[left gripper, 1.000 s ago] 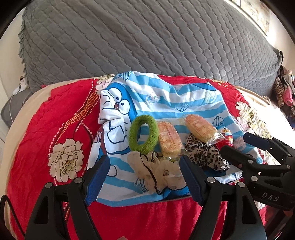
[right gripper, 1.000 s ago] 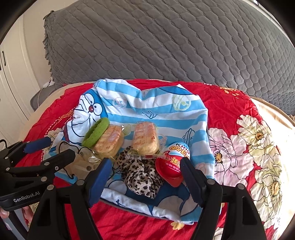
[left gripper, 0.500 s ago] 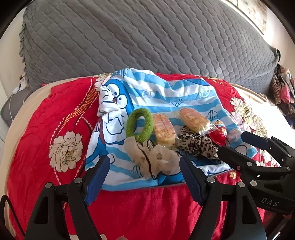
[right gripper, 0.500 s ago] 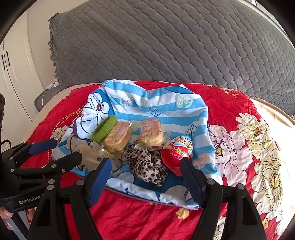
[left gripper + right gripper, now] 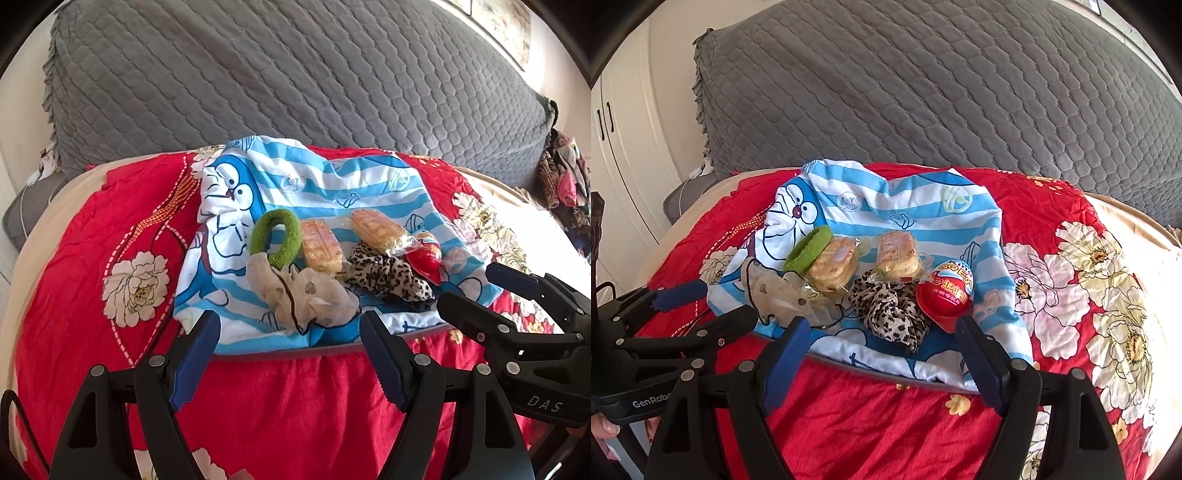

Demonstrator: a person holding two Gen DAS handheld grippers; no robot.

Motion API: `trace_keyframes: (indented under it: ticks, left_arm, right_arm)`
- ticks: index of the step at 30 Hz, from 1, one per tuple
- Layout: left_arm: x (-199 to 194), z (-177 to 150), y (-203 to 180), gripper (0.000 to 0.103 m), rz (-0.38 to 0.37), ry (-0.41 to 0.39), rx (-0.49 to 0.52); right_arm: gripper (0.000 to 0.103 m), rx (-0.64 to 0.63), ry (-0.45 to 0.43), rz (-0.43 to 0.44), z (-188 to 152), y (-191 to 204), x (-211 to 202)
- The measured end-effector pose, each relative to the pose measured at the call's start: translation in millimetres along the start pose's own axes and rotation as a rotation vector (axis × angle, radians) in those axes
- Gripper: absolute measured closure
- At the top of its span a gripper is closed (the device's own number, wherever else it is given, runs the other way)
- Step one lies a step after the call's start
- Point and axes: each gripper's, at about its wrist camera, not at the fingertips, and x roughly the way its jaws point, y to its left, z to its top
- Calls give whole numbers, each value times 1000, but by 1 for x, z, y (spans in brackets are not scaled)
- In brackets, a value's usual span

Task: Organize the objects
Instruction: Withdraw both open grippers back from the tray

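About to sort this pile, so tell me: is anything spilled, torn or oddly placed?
Nothing spilled or torn. The blue striped cloth lies rumpled and skewed on the red bedspread, and the green hair tie leans on a wrapped snack.

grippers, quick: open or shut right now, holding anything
Left gripper: open, holds nothing.
Right gripper: open, holds nothing; its jaws have just been opening a little wider.
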Motion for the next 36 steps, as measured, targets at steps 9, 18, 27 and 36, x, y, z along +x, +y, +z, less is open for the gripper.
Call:
trace_keyframes:
  ticks: [9,18,27,36]
  left_arm:
    - [-10,-12,1,24,4,2,-3]
    - [-20,-23,3,24,7,7,-7]
    - [-35,-34,3,24,18,1,2]
    - [-45,-48,5,24,17,6,0]
  right_arm:
    - [19,5,5,-3,-12,4,-9]
    - [14,11,-12,-8,-19,4,-23]
    - [13,6,-16,-7,-28,9,-38]
    - [11,5,-10,-8,-43,17,-49]
